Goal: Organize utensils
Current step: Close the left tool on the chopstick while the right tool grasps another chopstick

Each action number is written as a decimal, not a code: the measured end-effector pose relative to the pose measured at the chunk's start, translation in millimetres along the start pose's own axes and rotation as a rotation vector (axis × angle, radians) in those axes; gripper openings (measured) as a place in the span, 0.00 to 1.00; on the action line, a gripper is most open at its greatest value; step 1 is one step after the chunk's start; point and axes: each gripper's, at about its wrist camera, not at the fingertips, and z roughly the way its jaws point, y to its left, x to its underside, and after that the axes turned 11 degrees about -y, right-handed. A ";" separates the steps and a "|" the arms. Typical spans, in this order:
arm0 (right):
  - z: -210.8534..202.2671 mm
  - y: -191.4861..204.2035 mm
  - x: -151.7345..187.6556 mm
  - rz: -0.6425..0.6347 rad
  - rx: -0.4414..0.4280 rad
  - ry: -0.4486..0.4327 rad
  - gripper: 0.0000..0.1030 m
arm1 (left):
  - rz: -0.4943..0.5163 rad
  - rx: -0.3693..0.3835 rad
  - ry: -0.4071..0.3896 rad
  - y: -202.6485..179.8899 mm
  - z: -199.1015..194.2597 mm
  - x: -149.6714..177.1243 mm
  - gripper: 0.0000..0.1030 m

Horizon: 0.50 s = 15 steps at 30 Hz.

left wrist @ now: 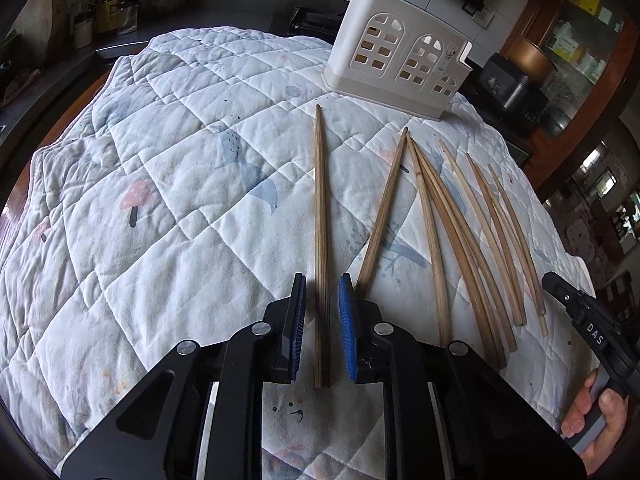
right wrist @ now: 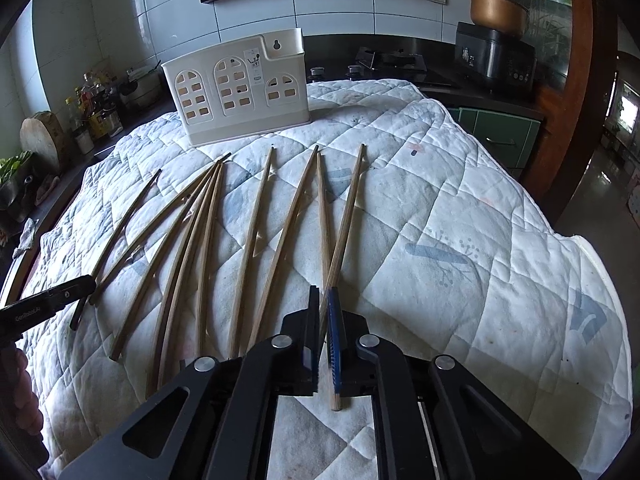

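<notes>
Several wooden chopsticks lie fanned on a white quilted cloth (left wrist: 160,168). A cream utensil holder (left wrist: 396,54) stands upright at the far edge, also in the right wrist view (right wrist: 240,96). My left gripper (left wrist: 322,288) is open, its jaws either side of the leftmost chopstick (left wrist: 320,216) with gaps on both sides. My right gripper (right wrist: 324,300) is shut on the rightmost chopsticks (right wrist: 326,240), two crossed sticks that pass between its pads. The right gripper's body shows at the left wrist view's right edge (left wrist: 580,316).
The cloth covers a table (right wrist: 480,240) whose right edge drops to the floor. Behind are a dark counter with bottles (right wrist: 92,108), a stove (right wrist: 392,60) and a rice cooker (right wrist: 496,60). A wooden cabinet (left wrist: 576,32) stands at the right.
</notes>
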 end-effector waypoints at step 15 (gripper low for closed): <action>6.9 -3.5 6.0 0.000 0.029 0.023 0.08 | 0.010 -0.024 -0.004 2.4 2.0 0.0 0.07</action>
